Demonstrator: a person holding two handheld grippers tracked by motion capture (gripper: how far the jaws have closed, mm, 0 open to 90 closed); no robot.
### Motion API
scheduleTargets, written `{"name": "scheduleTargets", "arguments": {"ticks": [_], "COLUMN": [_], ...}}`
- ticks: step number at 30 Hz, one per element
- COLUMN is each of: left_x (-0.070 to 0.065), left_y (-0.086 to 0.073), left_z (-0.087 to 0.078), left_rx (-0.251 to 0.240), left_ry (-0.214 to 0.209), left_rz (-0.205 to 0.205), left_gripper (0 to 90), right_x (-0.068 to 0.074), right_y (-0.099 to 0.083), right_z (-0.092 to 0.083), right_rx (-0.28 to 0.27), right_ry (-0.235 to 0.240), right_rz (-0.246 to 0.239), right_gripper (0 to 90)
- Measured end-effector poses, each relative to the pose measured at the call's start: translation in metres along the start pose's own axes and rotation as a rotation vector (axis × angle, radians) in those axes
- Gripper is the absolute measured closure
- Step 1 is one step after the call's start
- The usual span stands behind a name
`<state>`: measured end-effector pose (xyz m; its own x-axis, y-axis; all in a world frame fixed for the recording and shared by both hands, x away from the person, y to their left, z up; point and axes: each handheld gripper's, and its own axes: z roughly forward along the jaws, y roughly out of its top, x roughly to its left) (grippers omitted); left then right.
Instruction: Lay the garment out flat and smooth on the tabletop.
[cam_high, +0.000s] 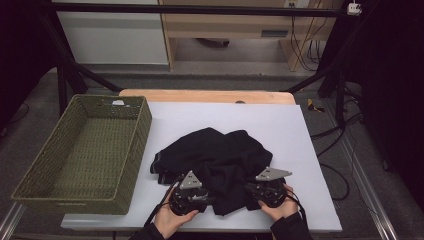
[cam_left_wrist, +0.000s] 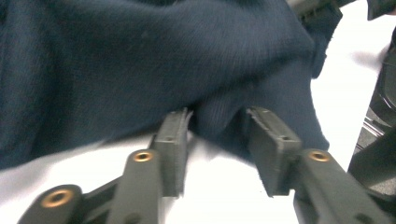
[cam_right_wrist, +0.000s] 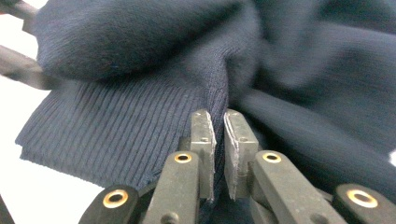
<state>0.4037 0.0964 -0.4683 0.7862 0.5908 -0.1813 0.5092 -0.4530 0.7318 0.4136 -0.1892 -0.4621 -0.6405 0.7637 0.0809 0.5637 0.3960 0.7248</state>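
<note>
At the near edge of the white tabletop (cam_high: 310, 150), two hands on two tools: left hand-held gripper (cam_high: 207, 198) and right hand-held gripper (cam_high: 248, 189), each topped by a grey three-cornered plate, both pointing inward at the near hem of a crumpled dark navy sweater (cam_high: 215, 157). In the left gripper view, left hand-held gripper (cam_left_wrist: 217, 128) with jaws partly open, a fold of the sweater (cam_left_wrist: 140, 65) bulging between the pads without being clearly pinched; white surface visible under the jaws. In the right gripper view, right hand-held gripper (cam_right_wrist: 218, 122) almost fully closed, pads pressed together on a thin ridge of the knit just beside the ribbed hem band, so clamped on the sweater (cam_right_wrist: 140, 60). Sweater itself lying bunched in the middle of the tabletop, nearer the front edge than the back, its near edge between the two tools. To the left, standing partly over the tabletop's left edge and just beside the garment but apart from it, an olive-green woven basket (cam_high: 132, 160), rectangular. Farther back, a strip of wooden edge (cam_high: 205, 96) beyond the white sheet, then black frame legs, a pale cabinet and cables on the floor.
</note>
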Motion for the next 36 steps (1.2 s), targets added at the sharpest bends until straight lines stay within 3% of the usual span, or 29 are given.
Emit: {"name": "scheduleTargets", "arguments": {"ticks": [4,16,20,24,27,31,33,36], "left_x": [-0.003,-0.014,-0.016,-0.021,-0.023,-0.022,-0.019,-0.017], "left_y": [-0.002,0.005,0.006,0.007,0.01,0.012,0.011,0.01], "left_z": [0.0,0.023,0.025,0.026,0.028,0.028,0.027,0.023], "left_rx": [0.005,0.036,0.041,0.062,0.084,0.087,0.084,0.09], "left_ry": [0.009,0.003,0.023,0.083,0.115,0.123,0.086,0.067], "left_rz": [0.004,-0.031,-0.041,-0.004,0.006,0.01,0.008,0.023], "left_gripper": [50.5,43.5,42.5,50.7,56.0,69.2,81.7,84.4], "right_x": [-0.013,-0.013,-0.014,-0.029,-0.049,-0.069,-0.074,-0.074], "right_y": [-0.003,-0.005,-0.004,-0.007,-0.019,-0.032,-0.036,-0.037], "right_z": [-0.006,-0.008,-0.014,-0.031,-0.04,-0.039,-0.033,-0.029], "right_rx": [0.001,-0.003,-0.02,-0.062,-0.068,-0.051,-0.026,-0.002], "right_ry": [-0.056,-0.026,0.004,-0.074,-0.153,-0.213,-0.197,-0.162], "right_rz": [0.028,0.016,0.008,0.033,0.086,0.14,0.161,0.149], "right_gripper": [83.8,81.7,75.9,64.0,55.2,46.5,49.2,67.8]}}
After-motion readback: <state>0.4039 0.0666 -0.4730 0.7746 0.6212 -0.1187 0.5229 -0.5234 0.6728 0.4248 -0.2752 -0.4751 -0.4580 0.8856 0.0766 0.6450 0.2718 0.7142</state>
